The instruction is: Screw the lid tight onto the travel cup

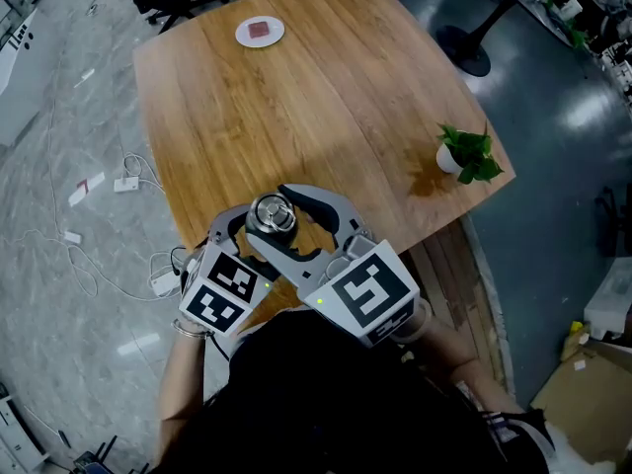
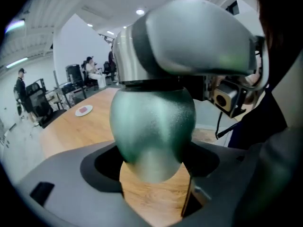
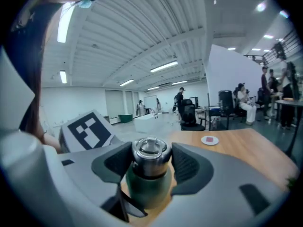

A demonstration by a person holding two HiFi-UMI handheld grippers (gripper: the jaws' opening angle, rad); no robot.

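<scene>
Dim overhead picture, paired with two brighter, heavily curved close-ups.

The head view is dark; a soft pale sheen crosses the wooden table (image 1: 326, 97) and a small glint sits on the lid (image 1: 271, 213). Both gripper views bulge like a fisheye and fade to black at the corners. There, white ceiling strip lights (image 3: 163, 66) glow overhead. In the left gripper view the travel cup (image 2: 152, 126) is so near that it blurs.

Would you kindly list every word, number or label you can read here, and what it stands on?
None can be read.
The left marker cube and right marker cube carry black-and-white square patterns only, no words.
The travel cup and lid show no print.
</scene>
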